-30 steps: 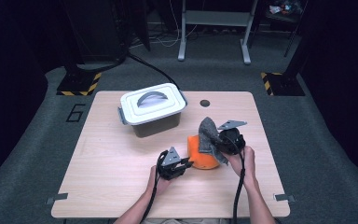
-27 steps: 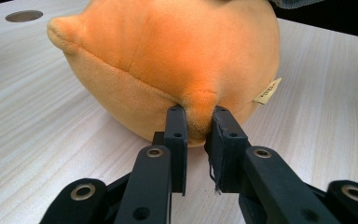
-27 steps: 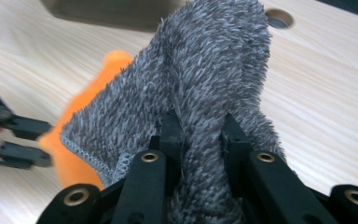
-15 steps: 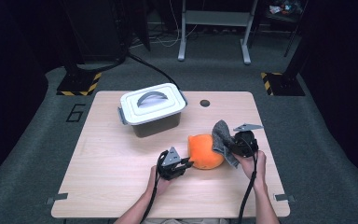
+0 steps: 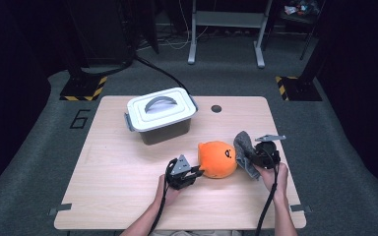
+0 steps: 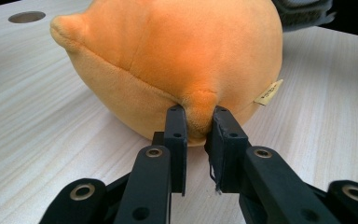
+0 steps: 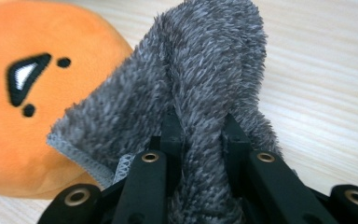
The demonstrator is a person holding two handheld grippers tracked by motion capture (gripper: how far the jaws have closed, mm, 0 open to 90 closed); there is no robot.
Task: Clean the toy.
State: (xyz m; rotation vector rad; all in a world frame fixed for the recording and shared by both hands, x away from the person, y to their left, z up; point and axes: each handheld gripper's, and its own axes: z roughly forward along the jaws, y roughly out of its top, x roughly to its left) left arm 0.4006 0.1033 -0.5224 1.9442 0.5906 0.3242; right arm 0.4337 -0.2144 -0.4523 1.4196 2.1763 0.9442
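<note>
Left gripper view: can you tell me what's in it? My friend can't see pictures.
Two black jaws of the left gripper pinch a small fold at the bottom of a round orange plush toy. The toy sits on a pale wooden table, with a little tag on its side.

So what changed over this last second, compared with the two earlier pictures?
The right gripper, shut on the grey cloth, swung out to the right and down, off the orange plush toy; the cloth now hangs beside the toy's right side. The left gripper kept its pinch on the toy's edge. The toy and the lidded grey box stayed put.
</note>
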